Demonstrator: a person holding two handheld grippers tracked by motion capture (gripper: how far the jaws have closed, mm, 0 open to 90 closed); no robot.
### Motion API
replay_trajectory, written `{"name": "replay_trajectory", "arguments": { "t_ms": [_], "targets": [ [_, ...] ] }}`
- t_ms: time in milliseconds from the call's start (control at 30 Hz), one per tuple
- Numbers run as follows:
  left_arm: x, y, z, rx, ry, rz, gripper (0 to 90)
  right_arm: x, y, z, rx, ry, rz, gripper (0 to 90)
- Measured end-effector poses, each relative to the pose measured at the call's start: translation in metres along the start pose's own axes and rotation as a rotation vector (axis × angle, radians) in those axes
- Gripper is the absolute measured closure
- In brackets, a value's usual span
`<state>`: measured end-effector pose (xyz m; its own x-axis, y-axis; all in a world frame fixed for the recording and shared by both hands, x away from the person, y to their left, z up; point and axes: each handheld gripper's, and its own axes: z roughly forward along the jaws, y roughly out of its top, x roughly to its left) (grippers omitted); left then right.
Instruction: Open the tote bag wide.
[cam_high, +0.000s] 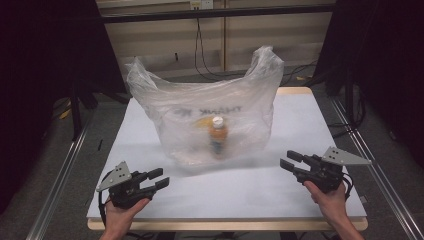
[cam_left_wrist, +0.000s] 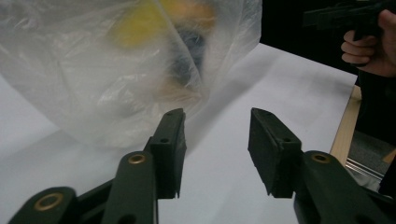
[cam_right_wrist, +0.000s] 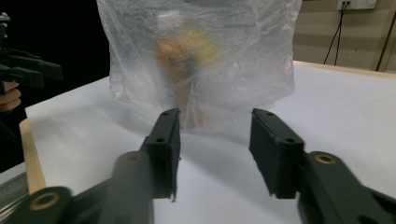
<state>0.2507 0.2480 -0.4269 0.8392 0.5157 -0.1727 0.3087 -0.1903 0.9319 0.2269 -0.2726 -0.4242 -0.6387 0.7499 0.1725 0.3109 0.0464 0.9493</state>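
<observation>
Standing upright at the middle of a white table (cam_high: 300, 125), a translucent plastic bag (cam_high: 200, 107) printed with mirrored "THANK" lettering encloses an orange bottle (cam_high: 218, 134) with a white cap, a yellow item blurred beside it. Near the front edge, well apart from the bag, the left gripper (cam_high: 159, 178) and the right gripper (cam_high: 290, 160) each sit in a hand, jaws spread wide and gripping nothing, both angled inward toward the bag.
</observation>
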Motion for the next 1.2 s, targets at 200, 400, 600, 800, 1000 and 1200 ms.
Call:
{"name": "replay_trajectory", "arguments": {
  "t_ms": [200,400,600,800,1000,1200],
  "targets": [
    [-0.003,0.017,0.017,-0.009,0.003,0.036,71.2,0.000,0.020,0.007,-0.002,0.043,-0.008,76.9],
    [0.001,0.030,0.024,-0.037,-0.048,0.060,83.1,0.000,0.034,0.022,-0.017,0.093,-0.011,86.7],
    [0.007,0.041,0.026,-0.048,-0.032,0.053,88.4,0.003,0.048,0.034,-0.010,0.093,-0.016,90.0],
    [0.013,0.050,0.025,-0.056,-0.016,0.082,90.0,0.004,0.070,0.044,-0.016,0.118,-0.041,90.0],
    [0.017,0.058,0.029,-0.065,-0.019,0.080,90.0,0.012,0.086,0.056,-0.003,0.148,-0.071,90.0],
    [0.017,0.067,0.038,-0.067,-0.022,0.094,90.0,0.018,0.102,0.062,0.001,0.165,-0.093,90.0]
  ]
}}
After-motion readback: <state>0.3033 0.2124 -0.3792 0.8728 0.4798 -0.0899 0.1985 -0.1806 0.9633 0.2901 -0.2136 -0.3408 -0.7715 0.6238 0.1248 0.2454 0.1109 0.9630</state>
